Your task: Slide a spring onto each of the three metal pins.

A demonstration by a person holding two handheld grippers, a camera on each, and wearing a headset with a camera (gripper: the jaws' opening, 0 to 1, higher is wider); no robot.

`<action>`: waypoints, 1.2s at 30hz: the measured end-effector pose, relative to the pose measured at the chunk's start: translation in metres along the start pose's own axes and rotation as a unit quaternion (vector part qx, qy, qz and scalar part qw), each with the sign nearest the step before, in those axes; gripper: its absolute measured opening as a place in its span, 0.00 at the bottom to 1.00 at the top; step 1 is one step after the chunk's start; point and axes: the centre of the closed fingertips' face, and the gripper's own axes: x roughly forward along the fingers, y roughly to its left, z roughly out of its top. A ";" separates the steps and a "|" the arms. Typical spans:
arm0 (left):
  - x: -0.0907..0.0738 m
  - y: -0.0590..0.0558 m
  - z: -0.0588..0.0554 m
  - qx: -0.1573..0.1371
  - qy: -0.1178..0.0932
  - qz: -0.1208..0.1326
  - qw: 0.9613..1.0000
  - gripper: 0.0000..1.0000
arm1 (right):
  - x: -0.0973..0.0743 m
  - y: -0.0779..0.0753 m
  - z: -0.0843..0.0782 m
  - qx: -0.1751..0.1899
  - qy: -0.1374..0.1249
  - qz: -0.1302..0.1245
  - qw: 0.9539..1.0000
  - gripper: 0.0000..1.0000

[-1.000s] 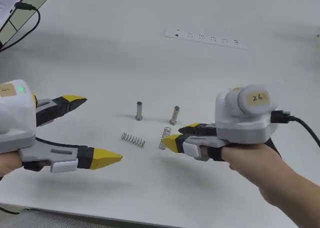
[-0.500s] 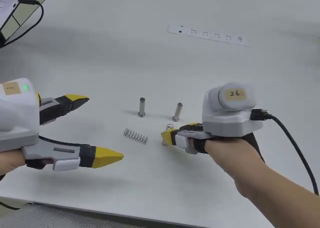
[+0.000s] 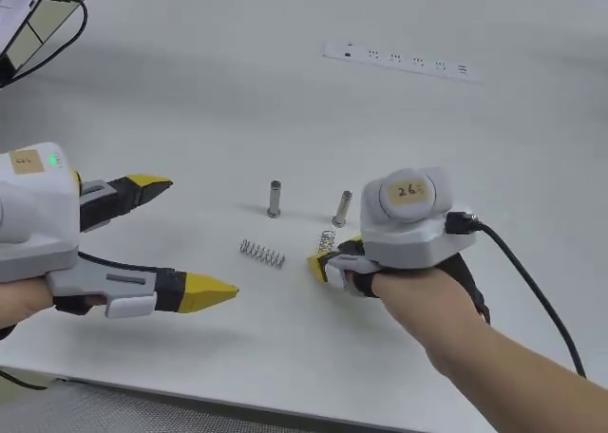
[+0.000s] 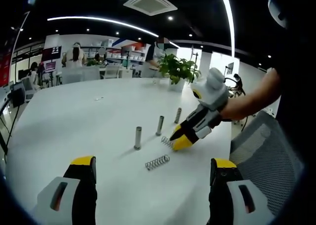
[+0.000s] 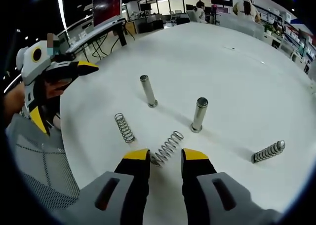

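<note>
Spring (image 5: 168, 147) by the nearer bare pin (image 5: 199, 114) is mid-pickup, right gripper (image 5: 165, 156) jaws close round its end (can't tell if pinched), left gripper (image 3: 198, 235) spread wide; next, lift and thread it.

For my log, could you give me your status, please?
Left gripper open, idle. Right gripper open, jaws astride loose spring. Two pins bare, third pin sprung. Nothing blocking.
</note>
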 end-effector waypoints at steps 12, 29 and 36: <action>0.004 -0.003 0.000 0.001 0.003 -0.004 1.000 0.93 | -0.005 -0.004 -0.003 -0.058 -0.002 -0.004 0.998 0.08; 0.008 -0.009 0.003 0.005 0.003 -0.015 1.000 0.92 | -0.011 0.001 0.004 -0.078 -0.006 0.037 0.996 0.08; 0.005 -0.010 0.001 0.005 0.010 -0.019 1.000 0.88 | -0.026 0.003 0.003 -0.084 -0.016 0.055 0.995 0.08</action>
